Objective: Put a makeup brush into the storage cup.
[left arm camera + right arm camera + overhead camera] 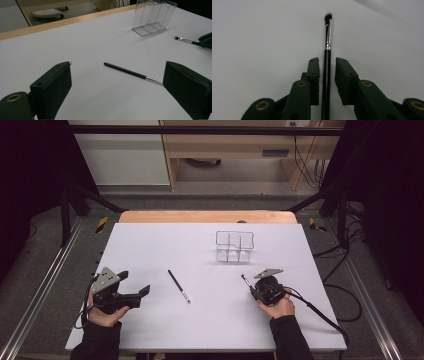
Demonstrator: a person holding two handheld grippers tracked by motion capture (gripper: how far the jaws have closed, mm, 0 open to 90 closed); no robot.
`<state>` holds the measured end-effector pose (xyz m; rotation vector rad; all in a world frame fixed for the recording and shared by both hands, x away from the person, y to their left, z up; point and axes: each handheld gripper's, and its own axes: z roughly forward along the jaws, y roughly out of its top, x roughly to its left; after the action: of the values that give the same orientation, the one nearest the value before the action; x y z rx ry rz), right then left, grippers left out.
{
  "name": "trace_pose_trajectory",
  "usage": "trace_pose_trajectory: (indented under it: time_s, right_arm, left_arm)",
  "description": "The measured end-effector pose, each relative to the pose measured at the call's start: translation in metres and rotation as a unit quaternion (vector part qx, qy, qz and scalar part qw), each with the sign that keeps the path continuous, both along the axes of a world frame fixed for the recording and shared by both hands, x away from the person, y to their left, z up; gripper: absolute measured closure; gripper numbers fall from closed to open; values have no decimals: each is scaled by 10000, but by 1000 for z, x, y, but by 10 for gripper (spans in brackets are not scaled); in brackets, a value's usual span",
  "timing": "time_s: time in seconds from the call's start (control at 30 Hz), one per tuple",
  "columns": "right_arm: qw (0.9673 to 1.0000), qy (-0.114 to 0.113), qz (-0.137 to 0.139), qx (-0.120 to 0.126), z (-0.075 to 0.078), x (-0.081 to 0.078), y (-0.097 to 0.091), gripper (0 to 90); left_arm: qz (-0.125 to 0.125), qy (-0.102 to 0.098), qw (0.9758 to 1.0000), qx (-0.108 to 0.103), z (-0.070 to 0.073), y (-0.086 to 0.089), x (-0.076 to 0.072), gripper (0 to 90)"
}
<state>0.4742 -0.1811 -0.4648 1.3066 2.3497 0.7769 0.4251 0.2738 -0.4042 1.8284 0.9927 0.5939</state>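
We see a white table [210, 330] as landmark. On its far half, right of middle, a clear divided holder [234, 246] stands upright. Near the table's middle a second brush [178, 285] lies flat, well apart from the holder. Behind the table's far edge, a wooden desk [235, 147] and dangling cables [310, 167].

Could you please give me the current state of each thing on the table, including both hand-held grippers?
Clear organizer: upright, compartments empty.
Loose brush: lying flat on the white table cover, untouched.
Second brush: lying between the right jaws, a gap on one side, bristles pointing away.
Left hand-held gripper: jaws wide open, holding nothing.
Right hand-held gripper: jaws narrowly open around the brush handle, not clamped.
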Motion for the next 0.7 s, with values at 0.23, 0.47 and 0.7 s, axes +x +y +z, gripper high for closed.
trace_pose_trajectory:
  time_s: [0.23, 0.47, 0.7]
  right_arm:
    - [10000, -16, 39, 44, 19, 0, -6, 639]
    - [9993, 259, 151, -205, 30, 8, -1, 615]
    - [9936, 906, 275, -608, 26, 21, 9, 644]
  left_arm:
    - [29, -8, 10000, -4, 1, 2, 0, 75]
    - [18, 15, 10000, 52, 0, 1, 1, 75]
    - [22, 11, 10000, 42, 0, 2, 1, 75]
